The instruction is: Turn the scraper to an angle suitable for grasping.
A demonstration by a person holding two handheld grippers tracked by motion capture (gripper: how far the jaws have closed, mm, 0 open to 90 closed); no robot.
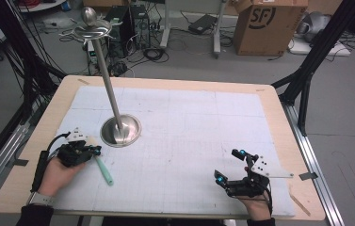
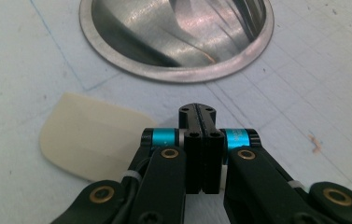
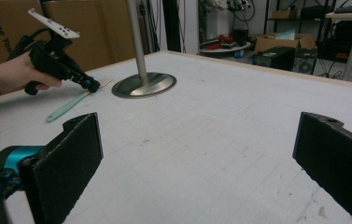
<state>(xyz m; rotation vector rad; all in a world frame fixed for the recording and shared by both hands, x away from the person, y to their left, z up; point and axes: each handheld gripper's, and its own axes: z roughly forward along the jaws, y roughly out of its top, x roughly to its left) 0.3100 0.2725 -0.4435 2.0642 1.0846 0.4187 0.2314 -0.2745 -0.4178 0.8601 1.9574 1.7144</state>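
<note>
Left tongs (image 2: 197, 122) closed; box (image 1: 270, 23) reads "SF".

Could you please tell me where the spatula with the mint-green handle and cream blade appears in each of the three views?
High view: the spatula with the mint-green handle and cream blade lies lower left, by the left gripper.
Left gripper view: its cream blade sits left of centre, partly behind the closed jaws.
Right gripper view: it lies upper left, under the far gripper.
Shared landmark: the round steel stand base.

Spatula (image 1: 100, 165) lies just beside stand base (image 1: 121, 130).
</note>
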